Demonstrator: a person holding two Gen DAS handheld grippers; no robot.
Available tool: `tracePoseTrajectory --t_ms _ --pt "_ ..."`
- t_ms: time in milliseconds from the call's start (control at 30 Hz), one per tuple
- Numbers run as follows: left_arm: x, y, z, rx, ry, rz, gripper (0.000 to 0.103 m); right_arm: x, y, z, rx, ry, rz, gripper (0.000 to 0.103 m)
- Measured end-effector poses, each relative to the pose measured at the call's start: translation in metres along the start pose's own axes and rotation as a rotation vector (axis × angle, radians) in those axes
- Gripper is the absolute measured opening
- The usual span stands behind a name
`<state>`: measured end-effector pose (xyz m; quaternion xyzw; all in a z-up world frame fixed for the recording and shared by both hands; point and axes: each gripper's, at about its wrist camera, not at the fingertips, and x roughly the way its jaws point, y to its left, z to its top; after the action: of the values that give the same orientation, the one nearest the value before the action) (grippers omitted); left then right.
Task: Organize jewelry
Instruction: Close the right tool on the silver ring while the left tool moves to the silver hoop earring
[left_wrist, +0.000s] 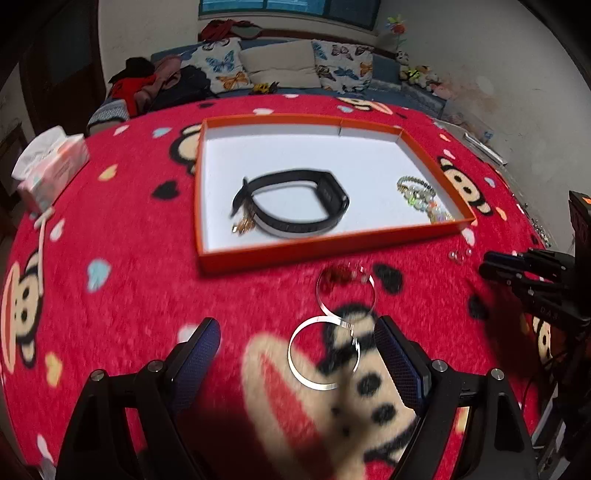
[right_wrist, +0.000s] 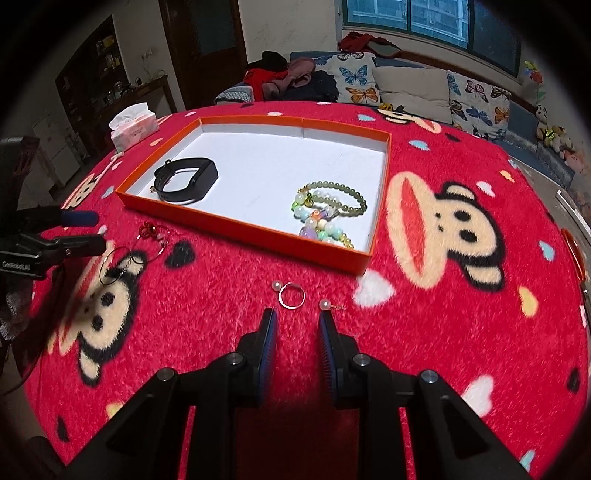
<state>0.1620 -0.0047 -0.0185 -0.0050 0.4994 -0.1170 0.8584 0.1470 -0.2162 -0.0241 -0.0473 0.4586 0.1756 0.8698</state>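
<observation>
Red monkey-print tablecloth (right_wrist: 443, 332), orange tray (right_wrist: 258, 229), hoops (left_wrist: 325, 354)

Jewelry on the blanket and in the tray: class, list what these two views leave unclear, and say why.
- Gold piece, left wrist view: motion blur and the black band covering part of it hide its shape.
- Hoop earrings, left wrist view: blurred; their red charms are unreadable.
- Small pearl pieces, right wrist view: too small to show clasps.
- Orange object, right wrist view: cut off by the edge.
</observation>
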Motion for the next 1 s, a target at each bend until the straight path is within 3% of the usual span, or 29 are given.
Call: tracePoseTrajectory --t_ms 233,433,767,867,1000 --pt "0.000 -0.007 -0.017 0.038 0.056 0.006 0.092 0.002 0.001 -0.002 0.004 0.020 -0.005 0.026" --pt "0.016 -0.005 -0.018 0.009 0.145 -0.016 0.092 0.007 0.001 -0.004 0.008 0.044 -0.014 0.026" --pt "0.021 -0.008 -0.017 0.044 0.199 0.004 0.092 0.012 -0.005 -0.008 0.028 0.066 -0.005 0.026" --pt "0.019 -0.017 -0.015 0.087 0.195 0.020 0.090 0.011 -0.005 -0.008 0.027 0.064 -0.004 0.026" --pt "0.010 -0.025 -0.010 0.138 0.132 0.000 0.085 0.011 -0.005 -0.008 0.028 0.062 -0.003 0.026"
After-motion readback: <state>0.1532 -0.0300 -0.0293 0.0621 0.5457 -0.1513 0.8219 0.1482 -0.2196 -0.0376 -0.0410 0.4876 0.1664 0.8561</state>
